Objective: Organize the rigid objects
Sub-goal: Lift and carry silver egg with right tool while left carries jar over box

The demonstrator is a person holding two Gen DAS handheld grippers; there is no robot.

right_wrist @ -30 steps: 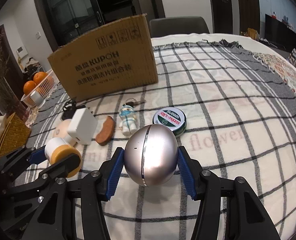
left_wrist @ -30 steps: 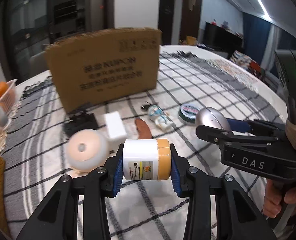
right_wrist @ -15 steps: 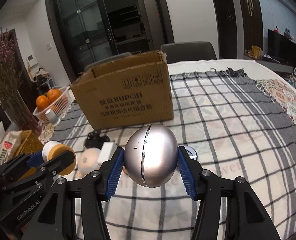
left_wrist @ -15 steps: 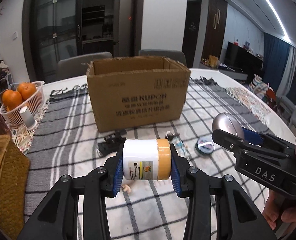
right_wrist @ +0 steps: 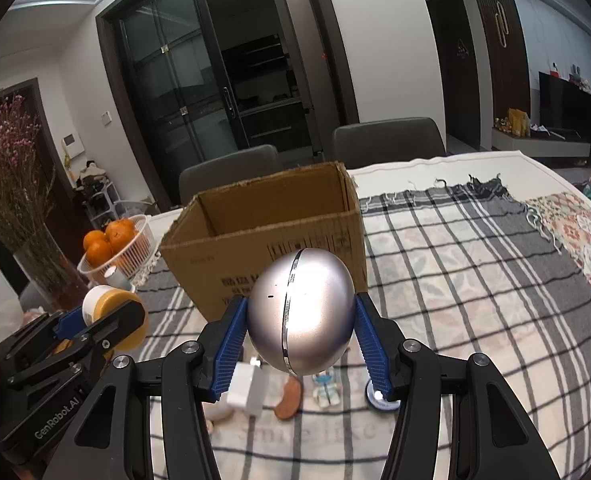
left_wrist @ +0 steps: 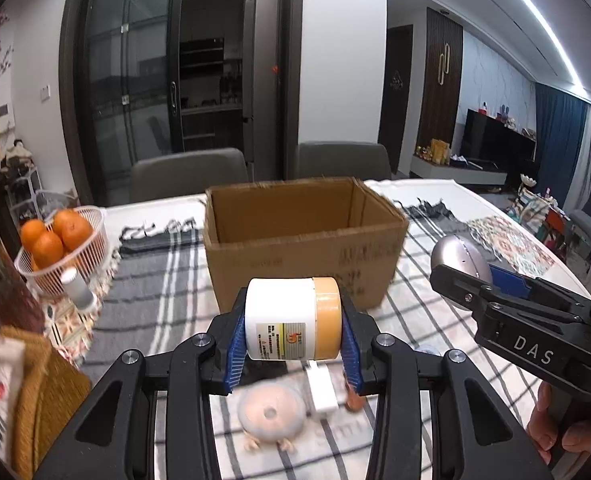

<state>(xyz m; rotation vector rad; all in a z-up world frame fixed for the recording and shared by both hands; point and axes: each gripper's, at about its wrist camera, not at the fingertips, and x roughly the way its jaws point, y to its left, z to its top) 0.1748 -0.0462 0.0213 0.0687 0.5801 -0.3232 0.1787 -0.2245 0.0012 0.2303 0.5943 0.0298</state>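
Note:
My left gripper (left_wrist: 293, 354) is shut on a white jar with a tan lid (left_wrist: 293, 318), held on its side above the table. My right gripper (right_wrist: 301, 346) is shut on a silver egg-shaped object (right_wrist: 301, 312). Both hang in front of an open cardboard box (left_wrist: 303, 240) whose inside looks bare from here. In the left wrist view the right gripper (left_wrist: 467, 280) with the silver egg (left_wrist: 459, 258) is at the right. The jar (right_wrist: 107, 308) in the left gripper shows at the left of the right wrist view.
On the checked cloth (right_wrist: 475, 280) below lie a round pinkish object (left_wrist: 271, 414), a white block (left_wrist: 321, 392), a brown piece (right_wrist: 289, 396), a small figurine (right_wrist: 325, 390) and a round tin (right_wrist: 379, 398). A basket of oranges (left_wrist: 59, 248) and a vase of dried flowers (right_wrist: 15, 200) stand left.
Both grippers have risen with their objects. The box's open top has come into view, and the loose items on the cloth have dropped to the bottom of each view.

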